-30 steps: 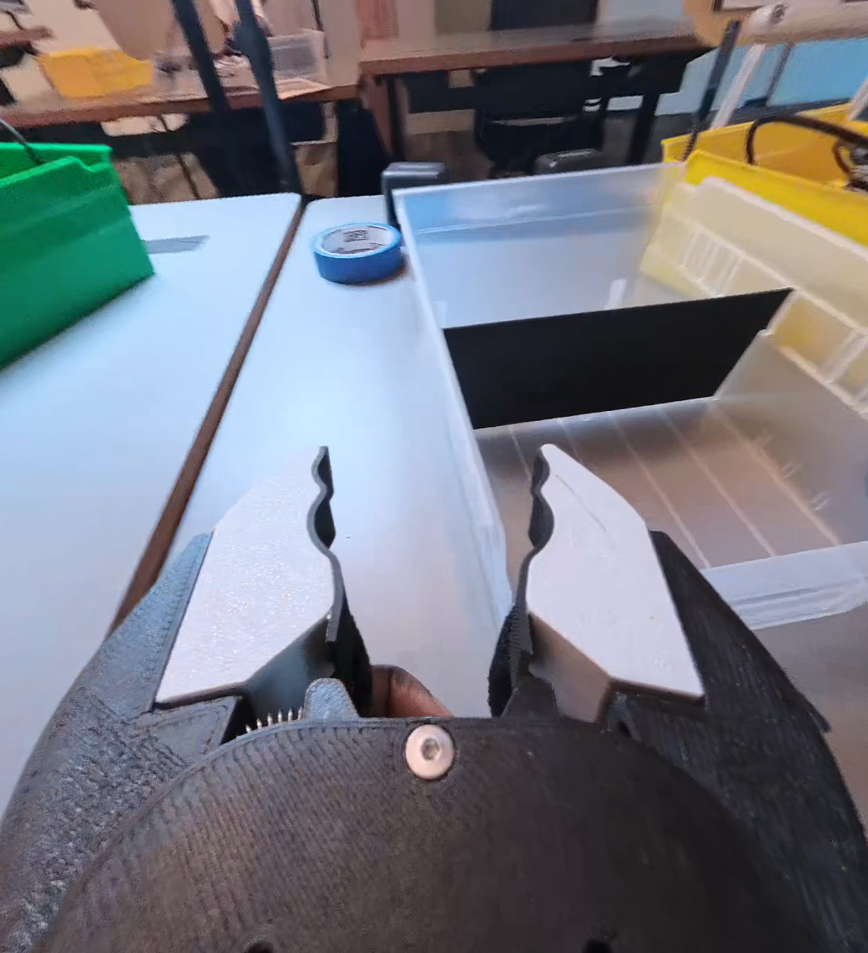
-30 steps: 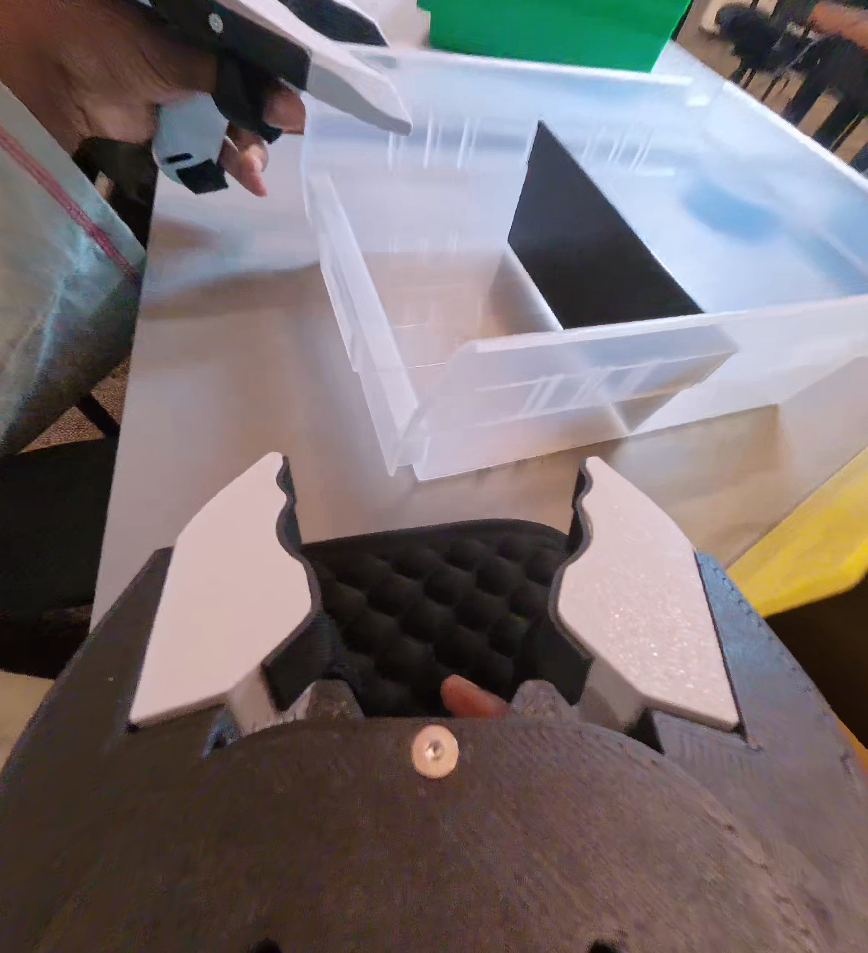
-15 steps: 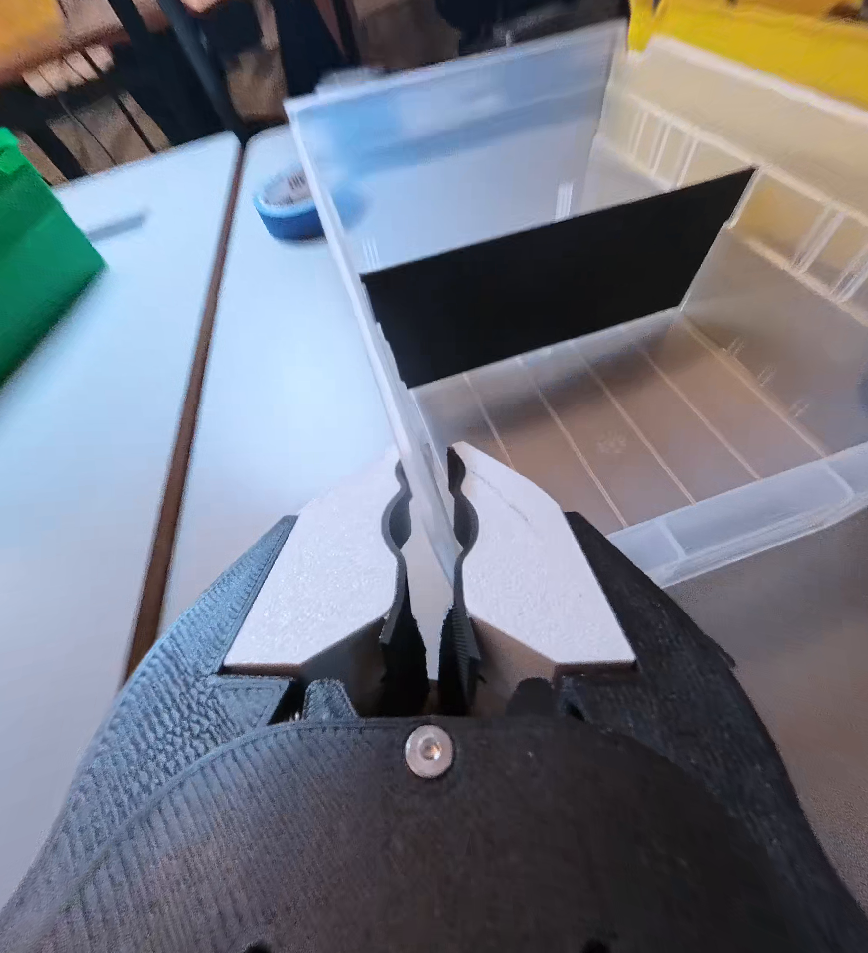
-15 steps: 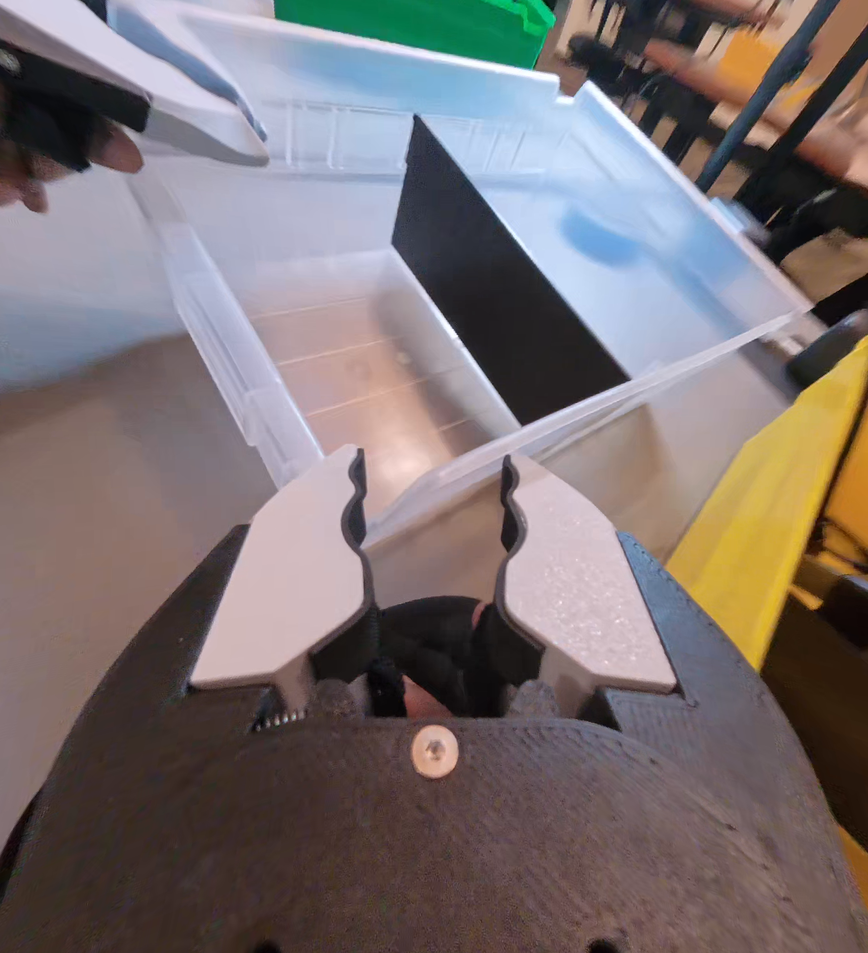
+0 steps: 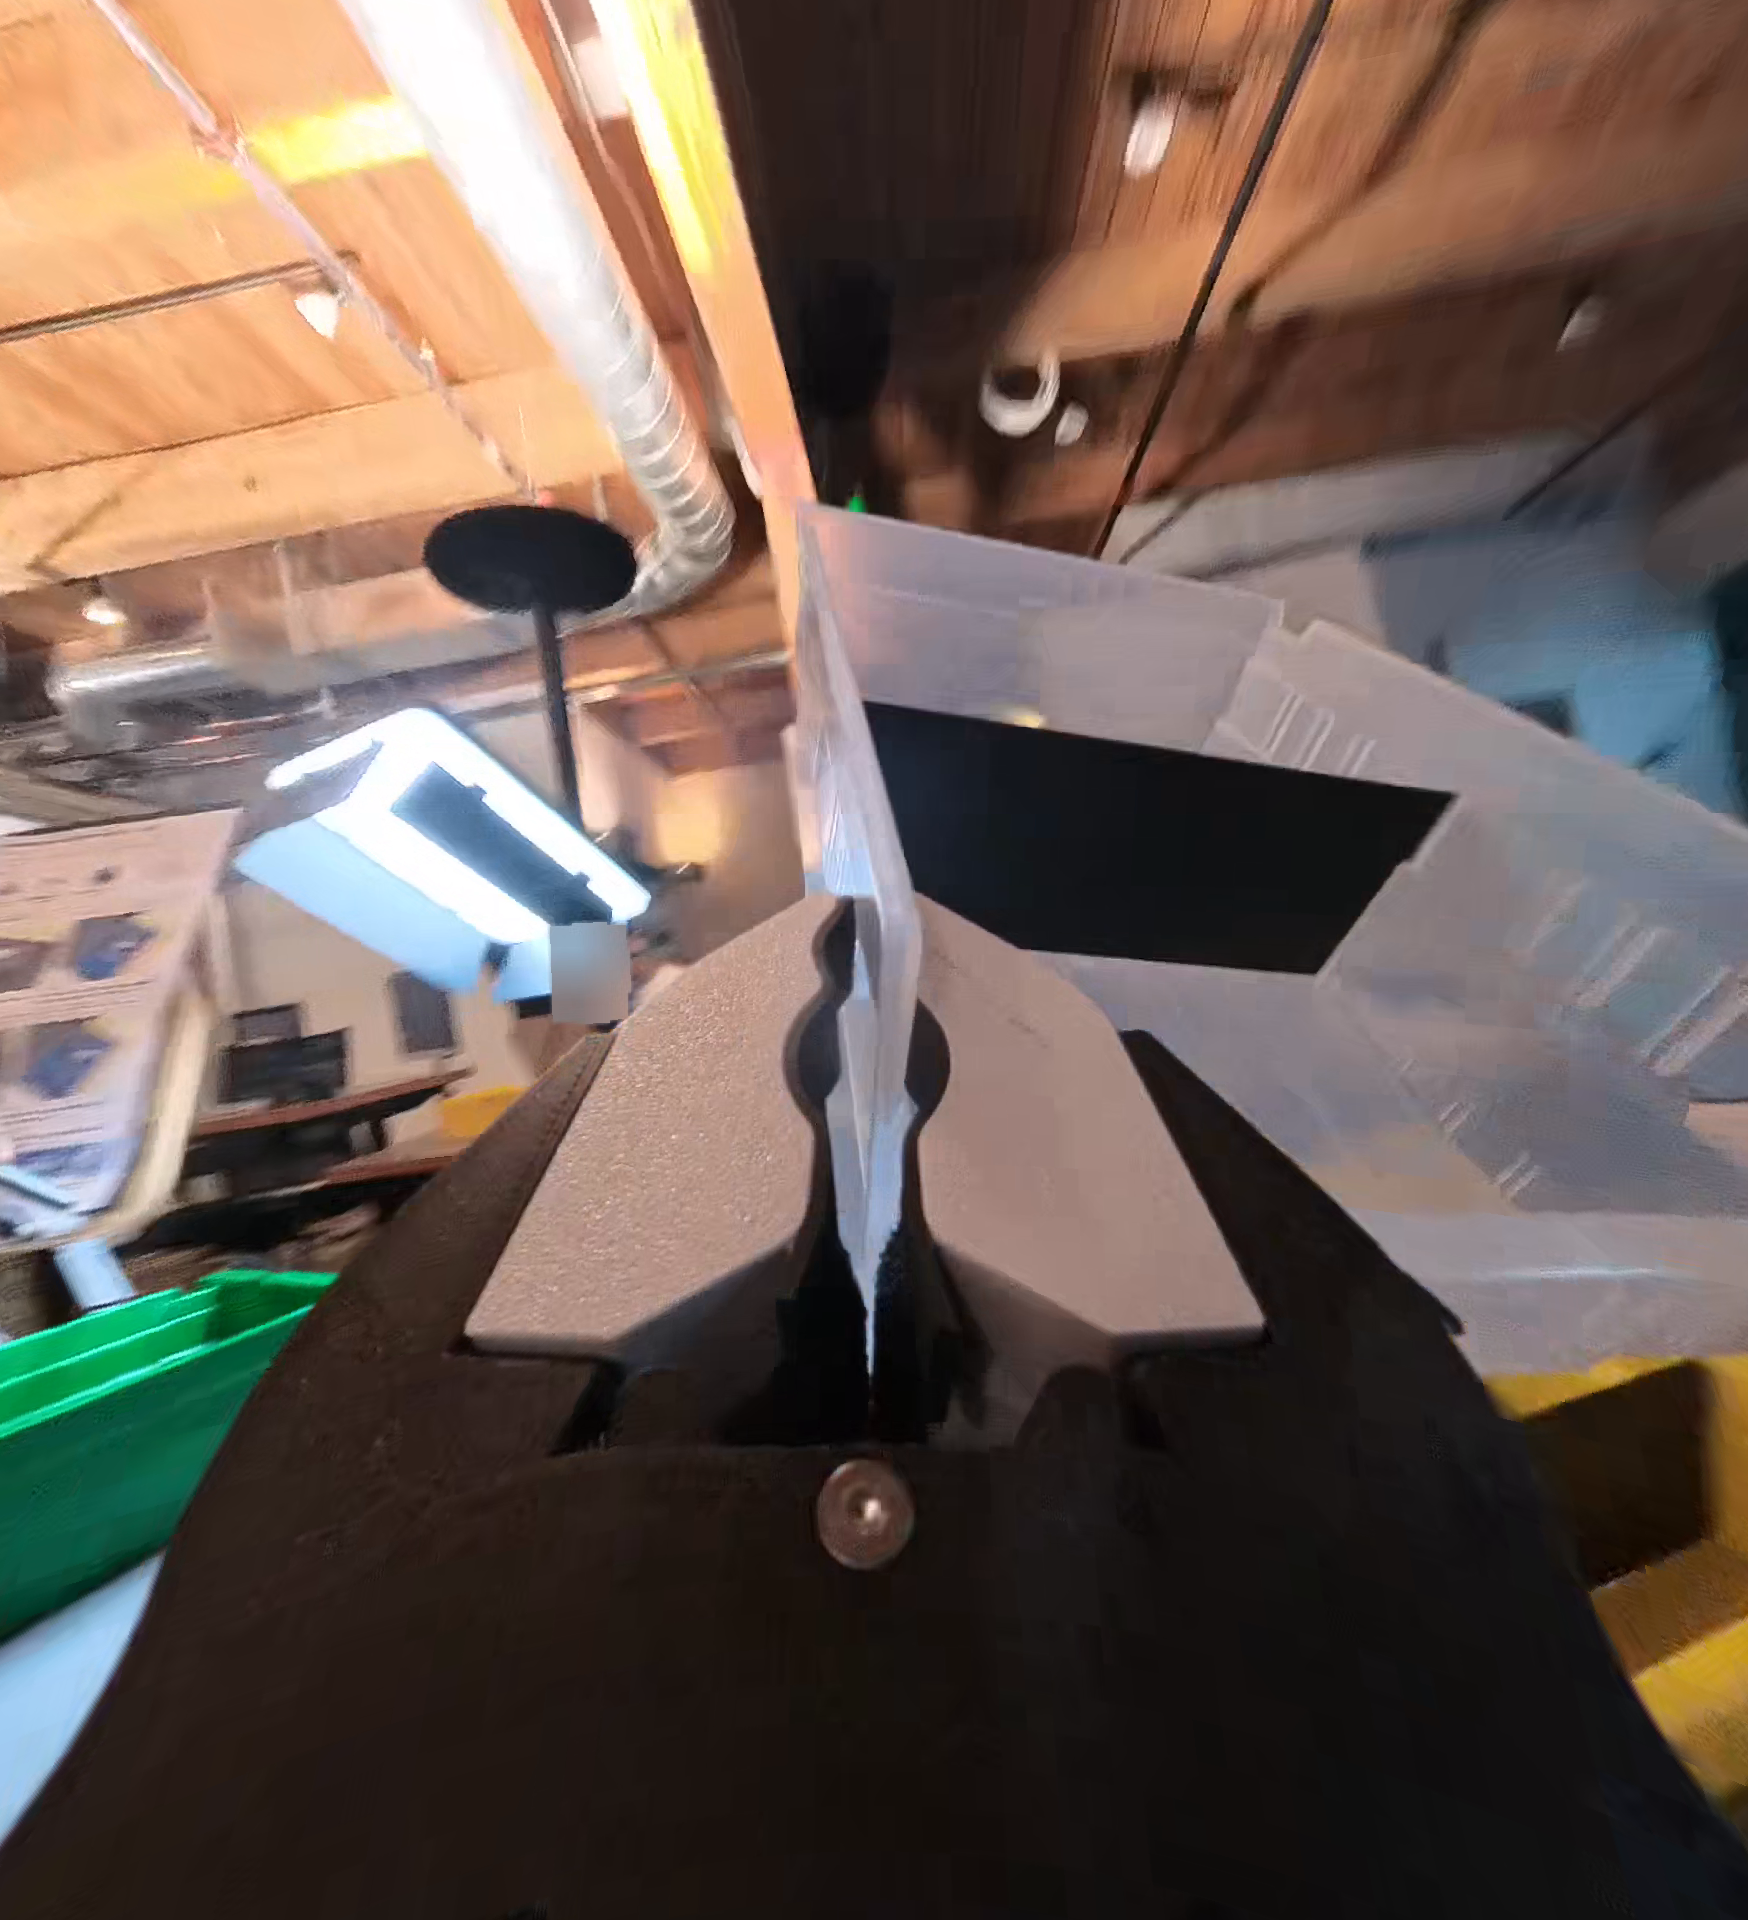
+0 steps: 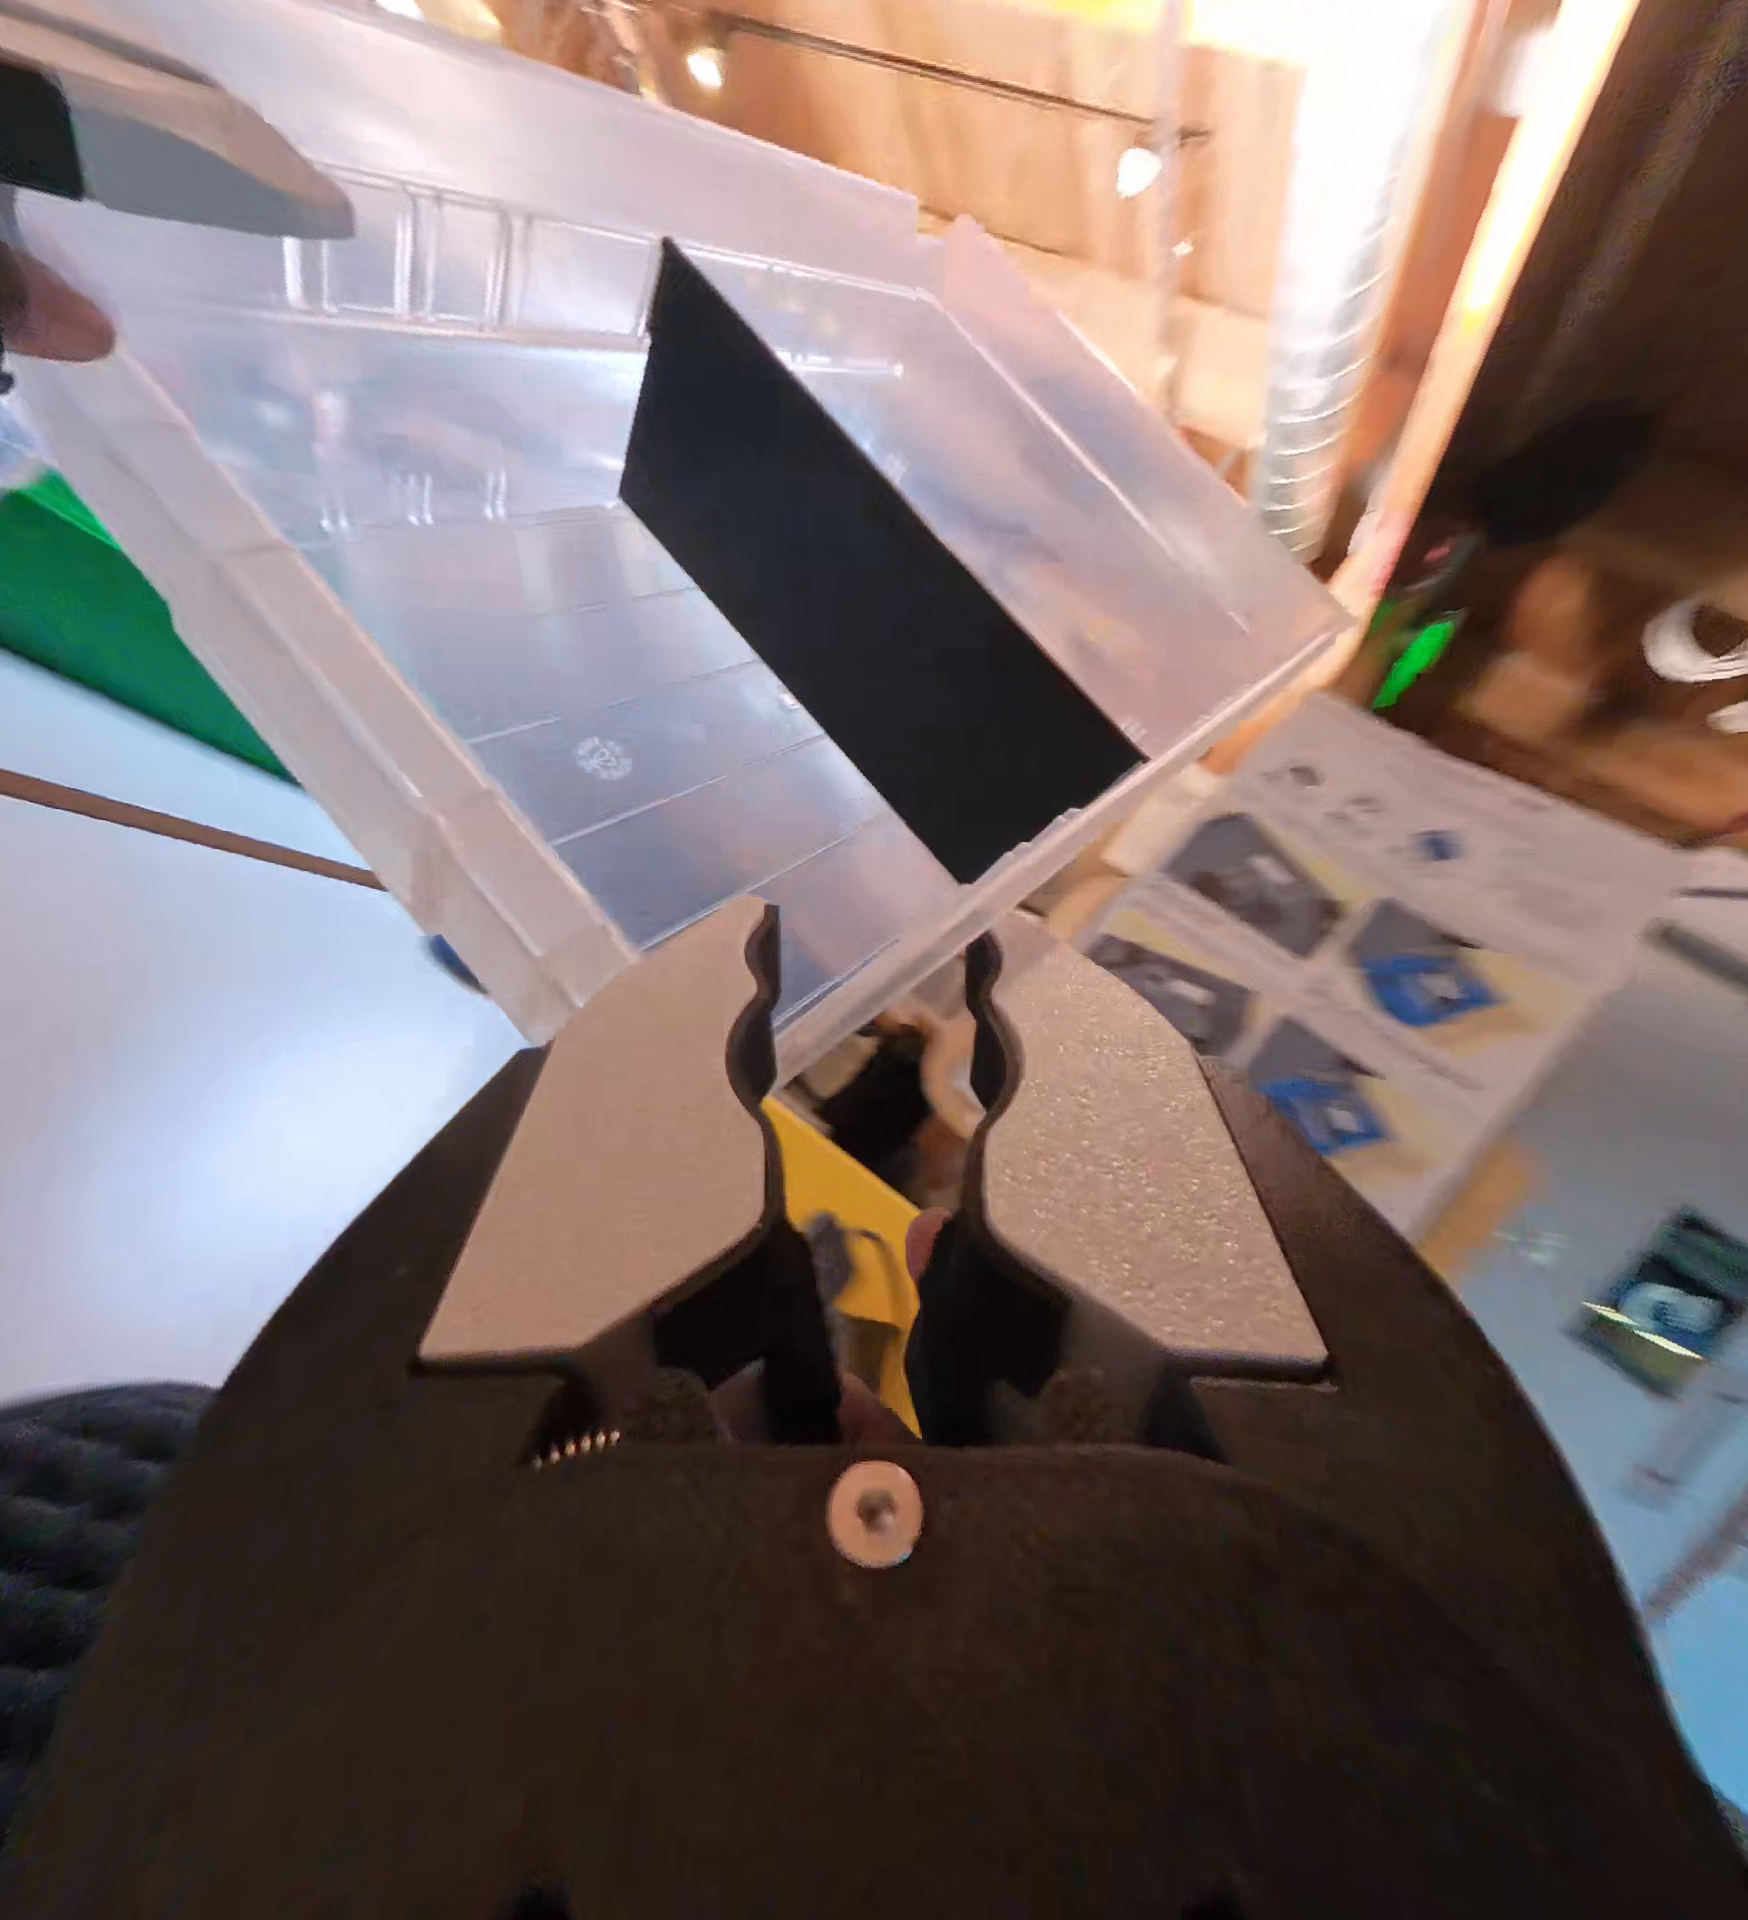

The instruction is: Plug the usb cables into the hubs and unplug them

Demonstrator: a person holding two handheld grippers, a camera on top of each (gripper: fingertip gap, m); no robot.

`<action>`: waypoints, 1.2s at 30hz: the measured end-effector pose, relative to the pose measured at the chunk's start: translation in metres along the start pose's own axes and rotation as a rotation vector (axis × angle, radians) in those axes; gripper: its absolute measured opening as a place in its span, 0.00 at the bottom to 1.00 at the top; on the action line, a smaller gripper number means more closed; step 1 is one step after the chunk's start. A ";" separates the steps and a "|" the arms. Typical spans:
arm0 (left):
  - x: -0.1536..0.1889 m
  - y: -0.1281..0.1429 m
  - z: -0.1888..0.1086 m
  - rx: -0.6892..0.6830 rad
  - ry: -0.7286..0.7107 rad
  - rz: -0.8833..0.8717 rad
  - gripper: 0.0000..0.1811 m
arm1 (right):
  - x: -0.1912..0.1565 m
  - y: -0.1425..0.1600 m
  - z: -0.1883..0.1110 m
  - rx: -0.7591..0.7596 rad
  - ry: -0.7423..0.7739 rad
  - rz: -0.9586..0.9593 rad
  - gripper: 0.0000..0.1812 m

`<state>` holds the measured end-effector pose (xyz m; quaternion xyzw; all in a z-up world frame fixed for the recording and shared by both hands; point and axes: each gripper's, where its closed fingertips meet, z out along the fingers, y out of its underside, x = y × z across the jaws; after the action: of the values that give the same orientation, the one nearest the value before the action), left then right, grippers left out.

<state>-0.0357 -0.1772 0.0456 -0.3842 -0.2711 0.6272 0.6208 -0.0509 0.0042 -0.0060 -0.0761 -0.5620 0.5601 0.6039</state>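
Note:
No usb cable or hub shows in either view. A clear plastic bin (image 5: 1472, 987) with a black divider (image 5: 1109, 842) is lifted off the table and tilted. My left gripper (image 5: 875, 920) is shut on the bin's side wall, which runs edge-on between the fingers. In the right wrist view the bin (image 6: 537, 623) and its divider (image 6: 849, 623) hang above the table. My right gripper (image 6: 870, 935) is closed on the bin's near rim, with a small gap left between the fingers. The left gripper (image 6: 174, 177) shows at the bin's far corner.
A green bin (image 5: 70, 1455) stands at the lower left and a yellow bin (image 5: 1732, 1558) at the lower right. The white table (image 6: 122, 1039) lies below the lifted bin. Both cameras point upward at the wooden ceiling, a duct and a hanging light (image 5: 454, 831). Tip to tip, the grippers are about 20 centimetres apart.
Both grippers closed on the clear bin's walls. The bin has been lifted off the table and tipped, and both views have swung up toward the ceiling.

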 end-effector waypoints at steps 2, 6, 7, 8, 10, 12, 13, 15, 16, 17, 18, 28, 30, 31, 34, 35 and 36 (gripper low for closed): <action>0.040 0.001 0.008 0.028 0.051 -0.060 0.03 | 0.035 0.007 -0.028 -0.028 0.091 -0.066 0.17; 0.141 0.021 0.032 -0.049 0.252 -0.218 0.06 | 0.107 0.042 -0.090 -0.181 0.241 -0.099 0.13; 0.169 0.028 0.037 -0.085 0.306 -0.249 0.06 | 0.125 0.054 -0.107 -0.229 0.285 -0.101 0.12; 0.198 0.036 0.043 -0.119 0.359 -0.280 0.07 | 0.143 0.065 -0.124 -0.276 0.334 -0.105 0.11; 0.254 0.052 0.051 -0.191 0.456 -0.370 0.07 | 0.172 0.086 -0.160 -0.355 0.435 -0.120 0.10; 0.305 0.072 0.055 -0.263 0.531 -0.398 0.07 | 0.194 0.108 -0.191 -0.426 0.521 -0.121 0.09; 0.328 0.081 0.056 -0.302 0.563 -0.405 0.07 | 0.206 0.118 -0.203 -0.450 0.563 -0.111 0.08; 0.366 0.099 0.058 -0.366 0.608 -0.405 0.07 | 0.223 0.140 -0.223 -0.505 0.610 -0.092 0.08; 0.381 0.107 0.059 -0.390 0.627 -0.390 0.07 | 0.227 0.153 -0.232 -0.539 0.615 -0.085 0.08; 0.394 0.113 0.059 -0.411 0.646 -0.375 0.07 | 0.231 0.166 -0.240 -0.571 0.619 -0.072 0.08; 0.406 0.120 0.060 -0.434 0.664 -0.363 0.07 | 0.233 0.178 -0.248 -0.597 0.624 -0.054 0.08; 0.471 0.180 0.048 -0.586 0.762 -0.322 0.07 | 0.230 0.256 -0.294 -0.894 0.634 -0.037 0.08; 0.476 0.185 0.044 -0.603 0.804 -0.319 0.09 | 0.230 0.262 -0.298 -0.928 0.635 -0.018 0.09; 0.479 0.186 0.042 -0.606 0.838 -0.309 0.11 | 0.231 0.264 -0.300 -0.937 0.633 -0.016 0.09; 0.480 0.186 0.029 -0.662 0.966 -0.254 0.19 | 0.234 0.266 -0.304 -0.957 0.624 -0.040 0.12; 0.475 0.180 0.027 -0.653 0.984 -0.237 0.26 | 0.235 0.266 -0.307 -0.969 0.623 -0.060 0.15; 0.466 0.170 0.026 -0.628 0.988 -0.208 0.30 | 0.237 0.264 -0.309 -0.978 0.614 -0.089 0.19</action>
<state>-0.1232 0.2721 -0.1462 -0.7675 -0.1589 0.1998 0.5881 -0.0325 0.4463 -0.1657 -0.4817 -0.5570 0.1619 0.6569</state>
